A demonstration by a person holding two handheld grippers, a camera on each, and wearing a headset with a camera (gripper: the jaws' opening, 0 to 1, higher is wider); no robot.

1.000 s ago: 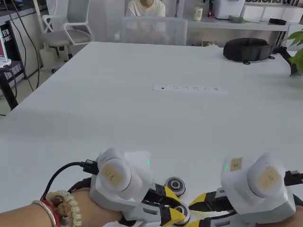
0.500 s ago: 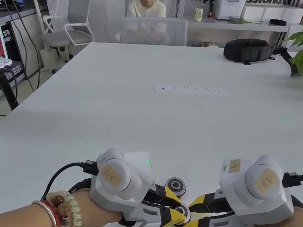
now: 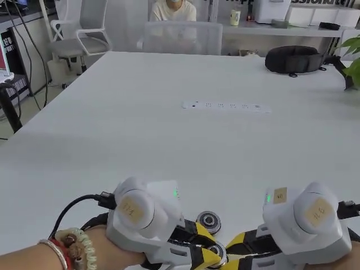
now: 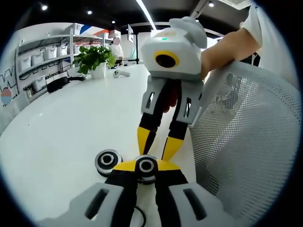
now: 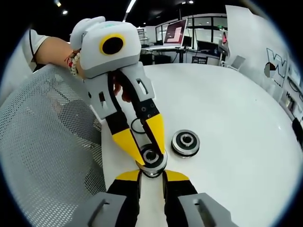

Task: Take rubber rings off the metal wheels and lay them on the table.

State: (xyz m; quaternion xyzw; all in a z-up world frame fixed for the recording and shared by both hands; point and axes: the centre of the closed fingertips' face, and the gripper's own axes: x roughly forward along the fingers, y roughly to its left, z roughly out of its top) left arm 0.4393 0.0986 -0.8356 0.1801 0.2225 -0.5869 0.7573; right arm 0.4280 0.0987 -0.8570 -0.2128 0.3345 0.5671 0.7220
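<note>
The wheel [image 5: 152, 160] I am working on sits low over the counter [image 3: 169, 140], close to its near edge. My left gripper [image 4: 145, 164] pinches it across the body, I judge so that it cannot turn or slip while the rubber ring [image 5: 164, 163] is pulled. My right gripper [image 5: 152, 176] faces it nose to nose, jaws a narrow gap apart at the wheel's rim. I cannot tell whether they have bitten on the ring yet.

A second wheel [image 3: 208, 220] lies flat just beside, apart from both sets of jaws, and its ring looks to be on. The pull should go away from it.

Behind my hands the counter edge and a mesh chair back [image 4: 246, 142] leave little room. Ahead the counter runs wide and open as far as a power strip [image 3: 225, 106], good ground for laying rings.
</note>
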